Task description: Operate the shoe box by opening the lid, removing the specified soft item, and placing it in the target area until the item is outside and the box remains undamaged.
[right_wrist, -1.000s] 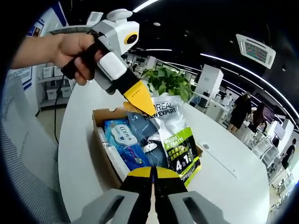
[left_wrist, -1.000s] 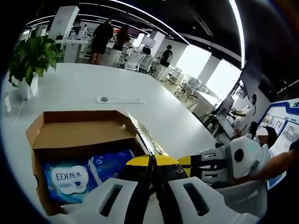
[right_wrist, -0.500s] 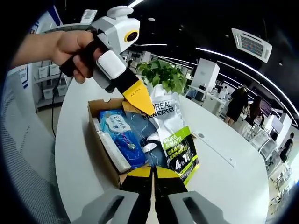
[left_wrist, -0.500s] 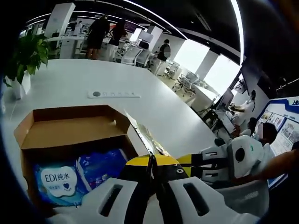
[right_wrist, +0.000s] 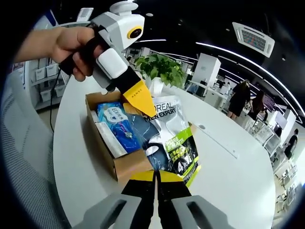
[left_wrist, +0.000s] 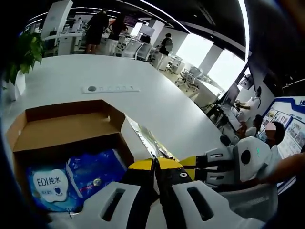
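An open cardboard shoe box (right_wrist: 125, 164) (left_wrist: 71, 110) stands on a white table (right_wrist: 228, 186). Inside lie a blue "EDI" wipes pack (left_wrist: 49, 181) (right_wrist: 112, 118) and another blue pack (left_wrist: 97, 169). A silver, black and green L'Oreal pouch (right_wrist: 177, 140) hangs slanted over the box's right side, held at both ends. My left gripper (left_wrist: 155, 164) (right_wrist: 142, 104), held by a hand, is shut on its top edge (left_wrist: 142, 139). My right gripper (right_wrist: 156, 175) (left_wrist: 189, 164) is shut on its bottom edge.
A potted plant (right_wrist: 161, 70) (left_wrist: 20, 53) stands beyond the box. A long white power strip (left_wrist: 110, 88) (right_wrist: 218, 140) lies on the table (left_wrist: 143, 71). A grey chair (right_wrist: 21, 167) is at the table's edge. People stand far off in the office.
Both grippers have carried the pouch a little away from the box toward its right side; the box has slid left in both views. Both grips are unchanged.
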The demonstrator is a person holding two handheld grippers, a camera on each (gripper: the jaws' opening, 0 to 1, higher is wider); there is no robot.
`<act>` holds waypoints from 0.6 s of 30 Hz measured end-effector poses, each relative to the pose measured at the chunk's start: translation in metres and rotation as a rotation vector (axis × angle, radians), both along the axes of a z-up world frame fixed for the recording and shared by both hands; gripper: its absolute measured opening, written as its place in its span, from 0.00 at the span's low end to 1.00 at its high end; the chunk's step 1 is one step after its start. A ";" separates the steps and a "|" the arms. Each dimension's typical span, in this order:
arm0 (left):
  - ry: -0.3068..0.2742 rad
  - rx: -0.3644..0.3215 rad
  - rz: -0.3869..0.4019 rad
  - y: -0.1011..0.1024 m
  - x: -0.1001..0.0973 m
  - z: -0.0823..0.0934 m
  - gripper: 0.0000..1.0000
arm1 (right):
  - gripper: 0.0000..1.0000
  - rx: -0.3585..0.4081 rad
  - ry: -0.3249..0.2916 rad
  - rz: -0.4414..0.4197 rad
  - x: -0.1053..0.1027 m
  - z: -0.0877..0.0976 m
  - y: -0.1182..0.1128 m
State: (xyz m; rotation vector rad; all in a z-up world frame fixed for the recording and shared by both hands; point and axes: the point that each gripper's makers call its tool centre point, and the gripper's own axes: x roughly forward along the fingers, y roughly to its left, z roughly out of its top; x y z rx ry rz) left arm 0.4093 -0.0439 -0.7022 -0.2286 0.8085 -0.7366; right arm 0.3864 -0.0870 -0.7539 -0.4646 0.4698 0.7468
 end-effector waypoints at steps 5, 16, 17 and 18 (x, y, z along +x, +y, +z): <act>0.010 0.003 0.001 -0.006 0.004 -0.006 0.00 | 0.00 0.003 0.004 -0.028 0.001 -0.004 -0.008; 0.013 0.025 0.000 -0.019 0.006 -0.017 0.00 | 0.00 -0.006 0.036 -0.071 0.005 -0.018 -0.022; 0.013 0.027 0.001 -0.019 0.006 -0.018 0.00 | 0.00 -0.006 0.038 -0.073 0.005 -0.019 -0.023; 0.014 0.029 0.002 -0.020 0.007 -0.019 0.00 | 0.00 -0.004 0.040 -0.079 0.006 -0.019 -0.024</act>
